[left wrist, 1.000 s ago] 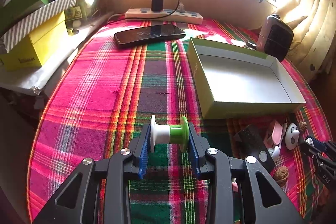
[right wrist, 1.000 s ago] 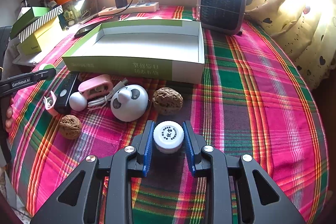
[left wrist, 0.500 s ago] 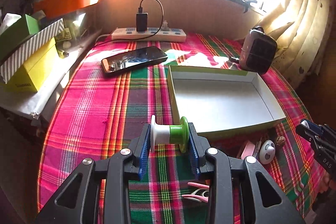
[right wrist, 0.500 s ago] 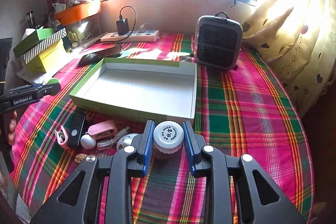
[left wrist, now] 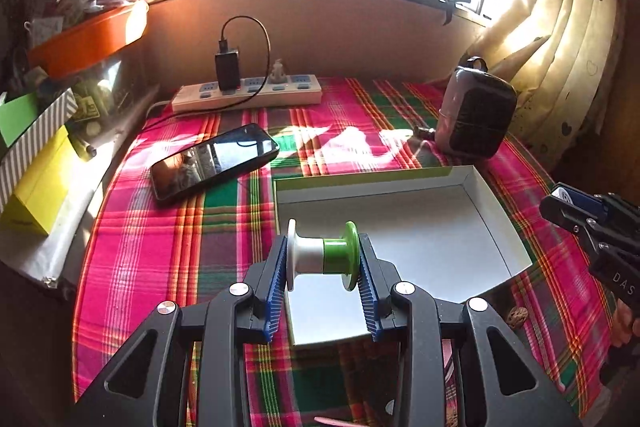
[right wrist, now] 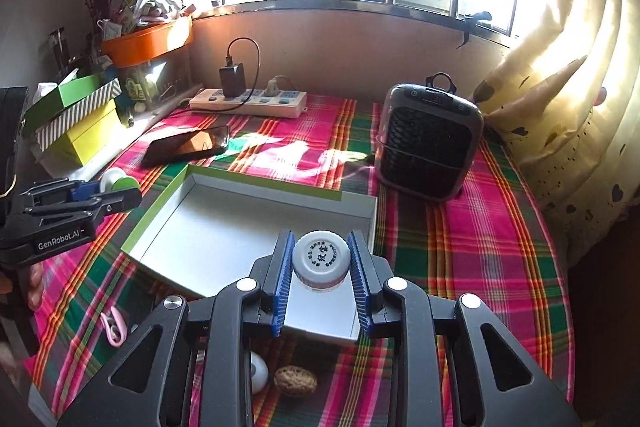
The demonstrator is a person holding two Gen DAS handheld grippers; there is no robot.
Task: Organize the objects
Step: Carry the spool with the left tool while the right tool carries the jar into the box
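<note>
My left gripper (left wrist: 323,259) is shut on a white and green spool (left wrist: 322,254), held sideways above the near left corner of the shallow green-edged box (left wrist: 440,223). My right gripper (right wrist: 321,261) is shut on a small white-capped jar (right wrist: 321,255), hanging over the box's (right wrist: 224,223) near right corner. The box is empty inside. Seen from the right wrist, the left gripper (right wrist: 116,193) and the spool (right wrist: 119,181) are at the left. In the left wrist view the right gripper (left wrist: 560,205) enters from the right edge.
On the plaid tablecloth (right wrist: 460,239) lie a phone (left wrist: 214,161), a power strip (left wrist: 248,93) with a charger and a small heater (right wrist: 428,143). A walnut (right wrist: 295,381), a white round toy (right wrist: 258,371) and a pink cord (right wrist: 114,327) lie before the box. Stacked boxes (right wrist: 76,119) stand left.
Both grippers have risen and moved forward with their loads, from the cloth near the small objects to above the box's near edge. Neither grip has changed.
</note>
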